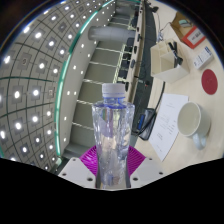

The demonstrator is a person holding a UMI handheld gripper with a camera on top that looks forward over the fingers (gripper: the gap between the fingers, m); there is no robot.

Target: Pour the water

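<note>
A clear plastic water bottle (111, 130) with a pale cap stands up between my fingers, and my gripper (111, 165) is shut on the bottle's lower body. Both magenta pads (92, 160) press against its sides. The view is tilted, so the room and desk lean steeply behind the bottle. A white cup (193, 122) sits on the desk to the right of the bottle, beyond my fingers, with its opening facing me. Water inside the bottle is hard to make out.
The white desk (170, 100) runs away to the right with papers, a dark cable loop (147, 122) near the bottle, a red round object (210, 78) and boxes (190, 40) further off. A lit ceiling and office rows fill the left.
</note>
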